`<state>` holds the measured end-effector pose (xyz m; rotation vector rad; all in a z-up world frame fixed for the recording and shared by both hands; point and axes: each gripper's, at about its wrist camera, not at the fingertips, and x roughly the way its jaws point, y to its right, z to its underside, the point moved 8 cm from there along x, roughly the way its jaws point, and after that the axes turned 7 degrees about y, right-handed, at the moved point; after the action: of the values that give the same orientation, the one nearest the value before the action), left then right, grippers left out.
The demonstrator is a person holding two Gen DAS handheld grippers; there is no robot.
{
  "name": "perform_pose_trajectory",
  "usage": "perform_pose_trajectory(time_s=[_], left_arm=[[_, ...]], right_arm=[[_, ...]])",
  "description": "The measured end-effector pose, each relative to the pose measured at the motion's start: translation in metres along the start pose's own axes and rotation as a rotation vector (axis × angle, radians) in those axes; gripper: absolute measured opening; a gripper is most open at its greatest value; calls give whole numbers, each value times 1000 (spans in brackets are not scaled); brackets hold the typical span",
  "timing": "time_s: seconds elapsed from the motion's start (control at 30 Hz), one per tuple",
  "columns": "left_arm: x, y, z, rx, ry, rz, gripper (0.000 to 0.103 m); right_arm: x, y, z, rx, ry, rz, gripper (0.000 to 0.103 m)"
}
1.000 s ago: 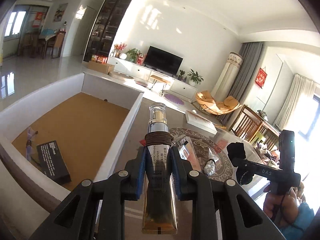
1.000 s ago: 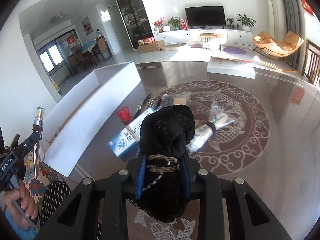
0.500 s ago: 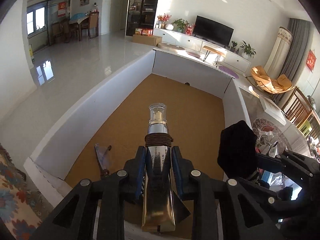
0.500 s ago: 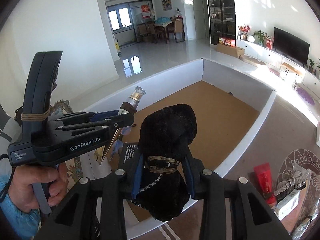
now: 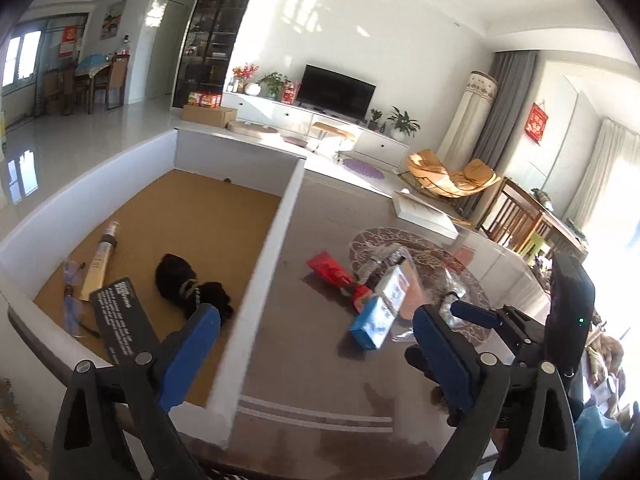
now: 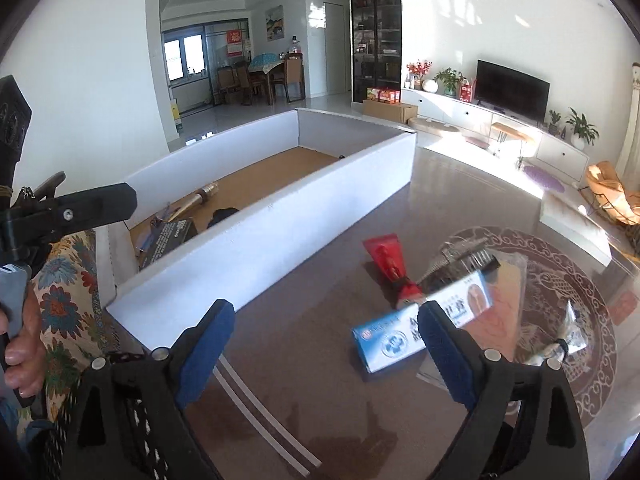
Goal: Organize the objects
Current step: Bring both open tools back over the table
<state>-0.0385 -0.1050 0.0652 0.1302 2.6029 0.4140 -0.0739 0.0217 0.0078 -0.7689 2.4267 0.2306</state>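
With both grippers empty, we're eyeing the pile beside the white box (image 5: 256,288).
Left gripper (image 5: 316,354) and right gripper (image 6: 324,352) just spread wide; the blue carton (image 6: 404,340) leans on the red tube (image 6: 390,264), so grabbing it could knock things around.

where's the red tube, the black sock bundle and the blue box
red tube (image 6: 388,258), right wrist view, flat end of its body
black sock bundle (image 5: 176,280), left wrist view, its larger lump
blue box (image 5: 370,322), left wrist view, its top face

Home living room: television (image 5: 335,91), armchair (image 5: 452,176), dining table (image 6: 264,65).
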Motion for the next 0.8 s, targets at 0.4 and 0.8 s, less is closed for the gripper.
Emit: perform_pose_trajectory(time_s=[0.4, 0.8], left_arm=[[86, 89, 114, 195, -209, 37, 103], [105, 60, 130, 230, -254, -77, 103]], right_arm=[[-104, 166, 147, 220, -172, 334, 96], [-74, 221, 152, 352, -227, 428, 96]])
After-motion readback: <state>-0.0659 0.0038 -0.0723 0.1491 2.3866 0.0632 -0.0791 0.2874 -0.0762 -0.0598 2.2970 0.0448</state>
